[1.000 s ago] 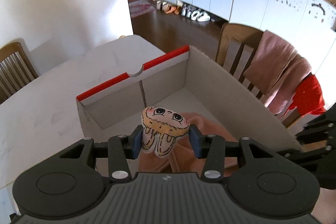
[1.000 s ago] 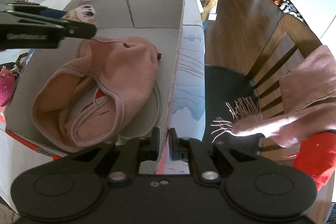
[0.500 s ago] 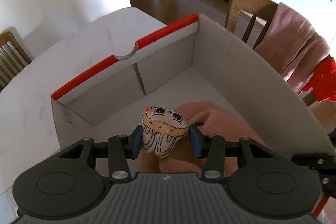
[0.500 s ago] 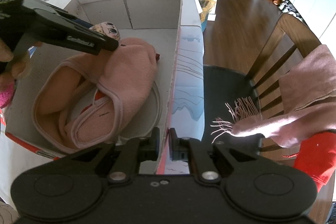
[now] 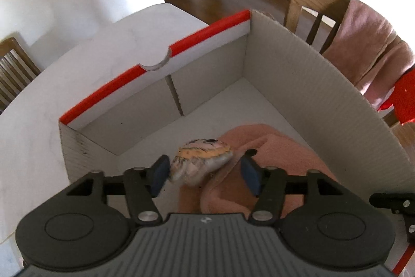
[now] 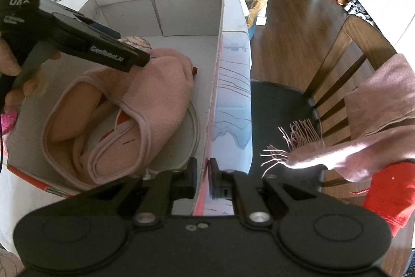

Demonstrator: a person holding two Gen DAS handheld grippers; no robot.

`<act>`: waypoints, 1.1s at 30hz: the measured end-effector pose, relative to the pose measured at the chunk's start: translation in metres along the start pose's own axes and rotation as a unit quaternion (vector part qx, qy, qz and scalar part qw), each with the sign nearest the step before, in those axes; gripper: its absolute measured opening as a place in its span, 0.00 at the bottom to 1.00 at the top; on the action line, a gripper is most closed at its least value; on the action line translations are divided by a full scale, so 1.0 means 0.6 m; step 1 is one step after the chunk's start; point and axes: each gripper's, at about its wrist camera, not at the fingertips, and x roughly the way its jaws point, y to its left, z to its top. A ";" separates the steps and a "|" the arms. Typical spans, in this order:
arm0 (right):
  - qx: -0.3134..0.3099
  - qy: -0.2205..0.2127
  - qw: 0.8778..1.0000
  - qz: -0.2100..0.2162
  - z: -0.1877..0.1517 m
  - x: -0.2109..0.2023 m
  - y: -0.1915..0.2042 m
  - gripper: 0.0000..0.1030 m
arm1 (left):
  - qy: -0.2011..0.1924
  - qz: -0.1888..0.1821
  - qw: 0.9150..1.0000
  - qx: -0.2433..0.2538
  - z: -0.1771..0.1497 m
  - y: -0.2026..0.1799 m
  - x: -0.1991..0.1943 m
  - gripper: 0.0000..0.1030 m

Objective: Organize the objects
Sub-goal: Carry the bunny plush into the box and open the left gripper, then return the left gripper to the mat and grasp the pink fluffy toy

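A small plush toy [image 5: 201,159] with a cartoon face lies tipped over between the pads of my left gripper [image 5: 205,173]. The jaws are opening and the right pad stands clear of the toy. The toy rests at the edge of a pink fleece garment [image 5: 259,173] inside a white cardboard box [image 5: 285,69] with red rims. In the right wrist view the toy [image 6: 135,40] peeks out behind the left gripper [image 6: 140,59] above the garment [image 6: 155,100]. My right gripper [image 6: 204,174] is shut on the near end of the box's side wall [image 6: 218,69].
The box stands on a white table [image 5: 39,134]. A wooden chair [image 6: 337,64] on the right carries a pink fringed scarf [image 6: 376,108] and a red cloth [image 6: 389,188]. A pink fuzzy thing [image 6: 6,121] lies outside the box at left. A hand [image 6: 15,85] holds the left gripper.
The left gripper came down into the box and its jaws spread apart. The toy, upright and pinched before, has tipped over and slipped off the right pad. The right gripper kept still.
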 end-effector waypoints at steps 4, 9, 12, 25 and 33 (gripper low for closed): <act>-0.001 0.000 1.000 -0.001 0.000 0.000 0.000 0.07 | -0.006 -0.003 1.000 -0.013 -0.003 0.008 -0.011 0.63; -0.003 0.001 1.000 -0.002 0.000 0.000 0.000 0.07 | -0.017 -0.011 0.999 -0.029 -0.010 0.015 -0.031 0.65; -0.002 0.001 1.000 -0.002 0.000 0.000 -0.001 0.07 | -0.029 -0.014 0.999 -0.036 -0.014 0.018 -0.048 0.65; -0.007 0.004 1.000 -0.009 0.006 0.001 0.002 0.06 | -0.058 -0.010 0.995 -0.080 -0.056 0.032 -0.139 0.65; -0.008 0.000 1.000 -0.012 0.012 -0.003 0.004 0.06 | -0.077 -0.007 0.991 -0.111 -0.101 0.052 -0.183 0.65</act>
